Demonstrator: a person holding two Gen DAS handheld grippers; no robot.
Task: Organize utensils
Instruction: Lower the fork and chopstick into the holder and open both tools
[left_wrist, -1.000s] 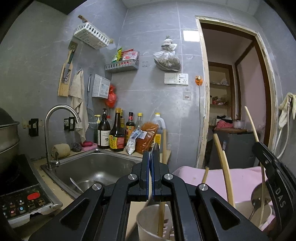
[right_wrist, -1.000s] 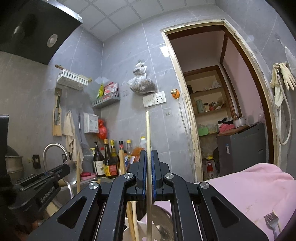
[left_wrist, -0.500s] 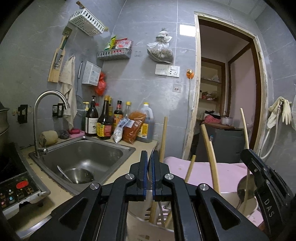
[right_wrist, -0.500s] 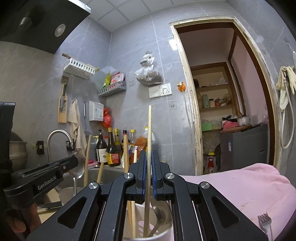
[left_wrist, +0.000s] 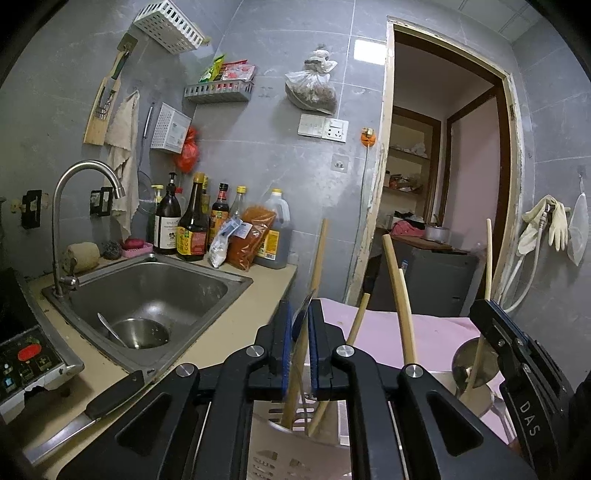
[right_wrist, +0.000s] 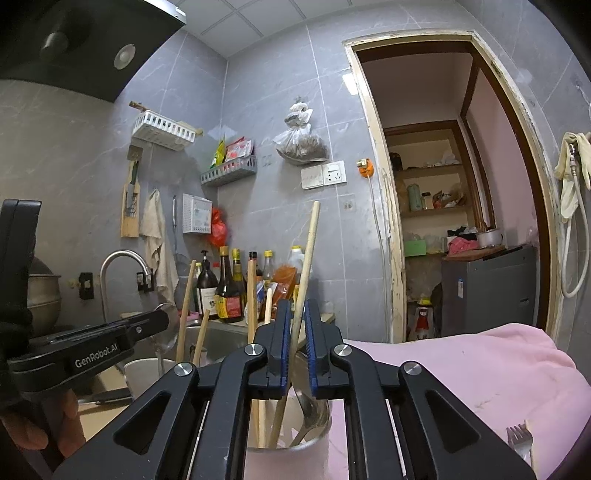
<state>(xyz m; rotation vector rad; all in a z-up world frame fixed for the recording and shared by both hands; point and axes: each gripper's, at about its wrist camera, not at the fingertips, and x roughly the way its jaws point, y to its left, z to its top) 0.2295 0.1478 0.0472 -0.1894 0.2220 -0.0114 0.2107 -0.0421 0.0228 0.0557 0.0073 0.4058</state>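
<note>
While both grippers hang over the utensil holders beside the sink (left_wrist: 147, 295), the right gripper (right_wrist: 295, 343) has its blue-padded jaws slightly parted around a long chopstick (right_wrist: 308, 266), which leans between them with its lower end down in the white cup (right_wrist: 288, 454); whether the pads still touch it cannot be told. That cup stands on the pink cloth (right_wrist: 461, 369), right of the sink, and also holds other wooden sticks and a metal ladle (right_wrist: 314, 410). A fork (right_wrist: 519, 437) lies on the cloth farther right of the cup. The left gripper (left_wrist: 302, 347) sits above a slotted plastic holder (left_wrist: 291, 450) on the counter just right of the sink, its jaws narrowly spread with a thin grey blade tip (left_wrist: 304, 306) and a wooden stick (left_wrist: 317, 258) rising through the gap; contact with either cannot be judged. More wooden handles (left_wrist: 399, 306) stand up from the holder. A black-handled knife (left_wrist: 88, 417) lies flat on the beige counter in front of the sink, and a steel bowl (left_wrist: 142, 334) with a spoon rests in the basin. Sauce bottles (left_wrist: 192, 221) line the wall behind the sink, under a grey shelf (left_wrist: 219, 90).
</note>
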